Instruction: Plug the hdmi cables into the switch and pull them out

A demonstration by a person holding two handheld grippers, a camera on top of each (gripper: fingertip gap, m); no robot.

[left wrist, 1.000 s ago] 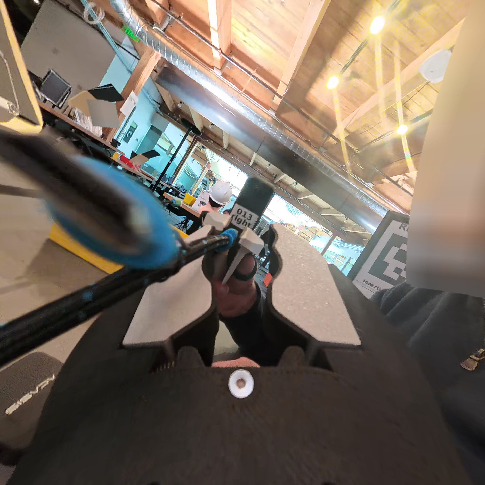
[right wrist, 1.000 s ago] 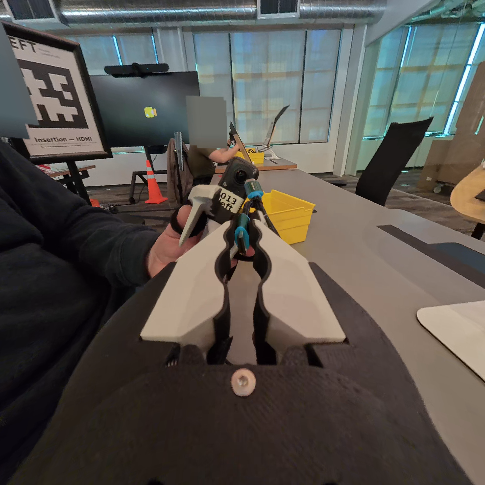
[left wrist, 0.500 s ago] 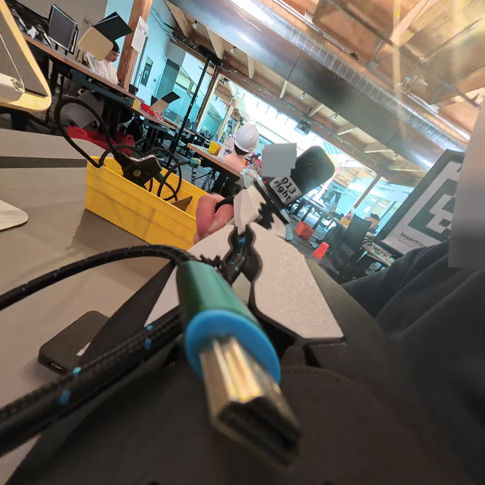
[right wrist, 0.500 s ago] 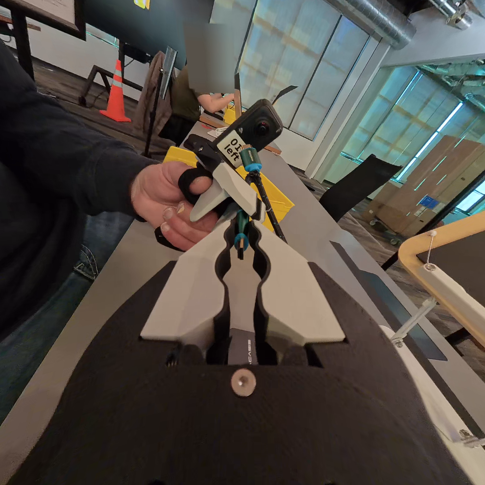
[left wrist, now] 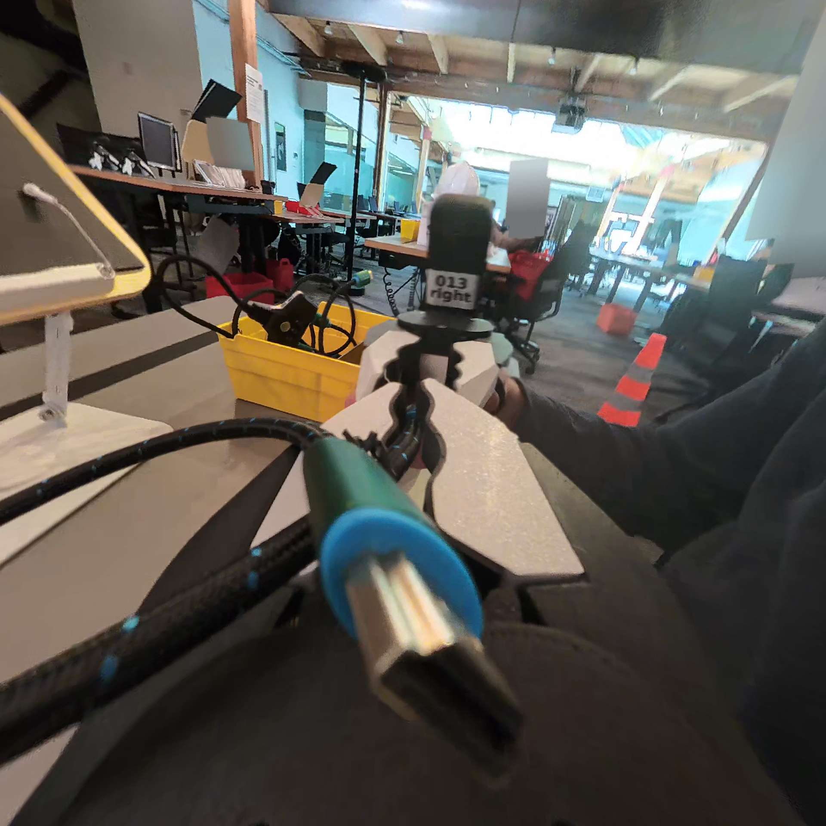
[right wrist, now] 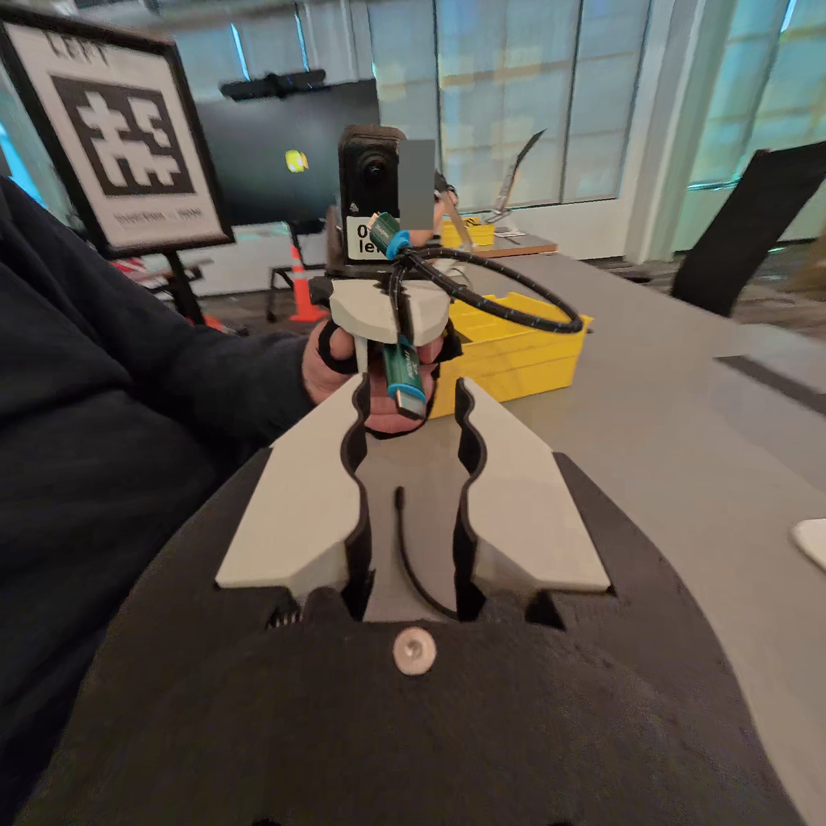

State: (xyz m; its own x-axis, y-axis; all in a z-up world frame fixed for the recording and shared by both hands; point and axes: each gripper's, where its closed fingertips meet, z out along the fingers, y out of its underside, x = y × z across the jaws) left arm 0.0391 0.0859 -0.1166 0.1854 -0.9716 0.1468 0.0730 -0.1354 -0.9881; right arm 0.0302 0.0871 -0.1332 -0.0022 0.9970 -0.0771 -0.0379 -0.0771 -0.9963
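The grey surface (right wrist: 670, 447) carries a yellow bin (right wrist: 514, 357) toward its far edge; the two grippers face each other above the surface's near part. The left gripper (left wrist: 413, 420) has its fingers closed on the black braided HDMI cable (left wrist: 179, 625), gripped along the cord; one green plug (left wrist: 357, 487) lies back toward its camera, the other plug (right wrist: 404, 371) hangs below its fingers. The right gripper (right wrist: 409, 398) has its fingers spread apart, holding nothing.
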